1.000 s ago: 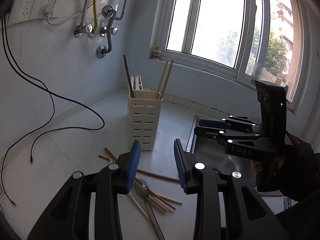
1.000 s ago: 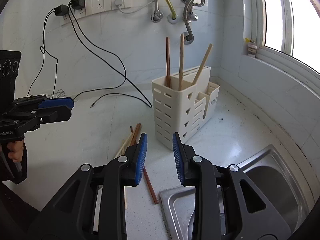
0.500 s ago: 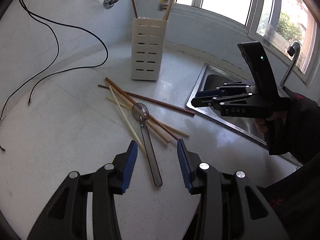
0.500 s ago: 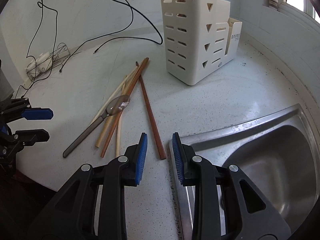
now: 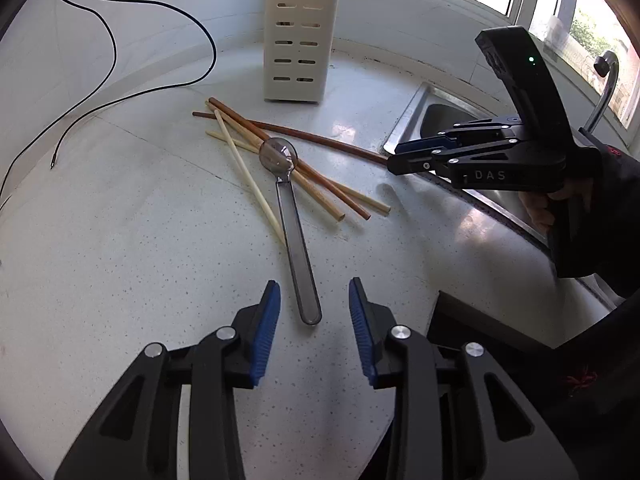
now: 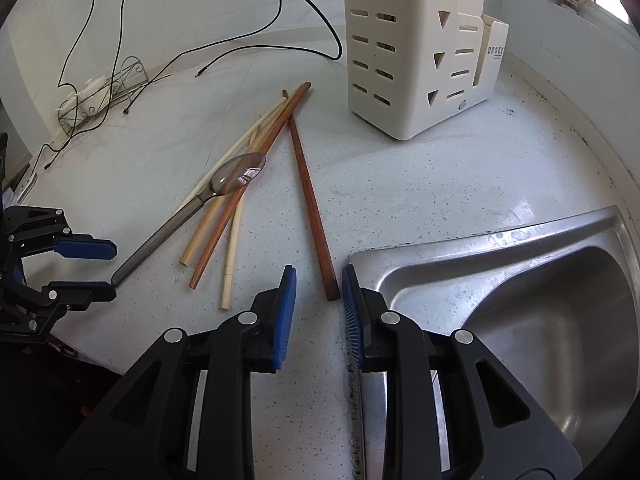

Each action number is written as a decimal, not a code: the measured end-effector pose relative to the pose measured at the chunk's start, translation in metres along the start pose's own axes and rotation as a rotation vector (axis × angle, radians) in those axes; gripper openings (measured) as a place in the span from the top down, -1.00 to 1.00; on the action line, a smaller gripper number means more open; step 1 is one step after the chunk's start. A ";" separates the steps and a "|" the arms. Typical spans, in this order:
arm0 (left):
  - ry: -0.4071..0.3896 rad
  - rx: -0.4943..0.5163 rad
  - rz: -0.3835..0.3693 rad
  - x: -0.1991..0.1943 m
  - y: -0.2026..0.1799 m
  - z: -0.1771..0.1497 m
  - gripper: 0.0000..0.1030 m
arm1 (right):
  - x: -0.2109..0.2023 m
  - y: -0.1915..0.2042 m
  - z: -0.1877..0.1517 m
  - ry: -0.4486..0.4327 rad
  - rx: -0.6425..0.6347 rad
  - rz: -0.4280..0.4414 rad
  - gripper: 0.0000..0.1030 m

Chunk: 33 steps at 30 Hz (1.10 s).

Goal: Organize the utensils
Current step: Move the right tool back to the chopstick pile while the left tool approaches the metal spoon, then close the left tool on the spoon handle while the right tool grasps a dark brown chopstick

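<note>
Left wrist view: the left gripper (image 5: 314,300) points down at the white speckled counter (image 5: 120,260). Its blue-padded jaws stand apart and are closing. The handle end of the metal spoon (image 5: 294,232) lies on the counter between the fingertips, touched by neither pad. The spoon's bowl rests farther out, on top of a loose pile of chopsticks (image 5: 280,160), pale and reddish-brown, lying crossed on the counter. Beyond the pile stands the cream slotted utensil holder (image 5: 298,40), upright, with several sticks in it. A black cable (image 5: 120,40) trails across the counter at the left.

Right wrist view: the right gripper (image 6: 318,288) also points down at the counter, beside the rim of the steel sink (image 6: 520,280). Its jaws stand narrowly apart and are closing. The near end of one dark brown chopstick (image 6: 310,200) lies between the fingertips, close to the right-hand pad; contact cannot be confirmed. This chopstick runs away toward the holder, apart from the others along most of its length. The remaining chopsticks and the spoon lie to the left, and the left gripper's pads stand on either side of the spoon's handle tip.
</note>
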<state>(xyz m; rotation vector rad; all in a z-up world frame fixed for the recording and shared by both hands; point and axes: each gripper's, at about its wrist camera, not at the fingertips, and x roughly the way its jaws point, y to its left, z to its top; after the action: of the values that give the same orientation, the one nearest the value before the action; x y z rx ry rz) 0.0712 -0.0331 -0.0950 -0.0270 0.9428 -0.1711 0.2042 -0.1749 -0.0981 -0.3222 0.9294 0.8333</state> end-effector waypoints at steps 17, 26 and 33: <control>-0.006 -0.026 0.045 0.008 -0.001 -0.003 0.65 | 0.001 -0.005 -0.006 -0.018 -0.011 0.021 0.75; -0.025 -0.043 0.069 0.006 0.001 -0.001 0.78 | 0.002 -0.001 -0.002 -0.021 -0.044 0.019 0.85; -0.099 -0.044 0.088 -0.019 0.009 0.015 0.78 | -0.038 -0.014 0.006 -0.187 0.060 0.055 0.86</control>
<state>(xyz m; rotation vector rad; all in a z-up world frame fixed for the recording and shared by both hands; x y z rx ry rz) 0.0734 -0.0223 -0.0721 -0.0346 0.8470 -0.0667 0.2057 -0.2000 -0.0653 -0.1637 0.7892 0.8688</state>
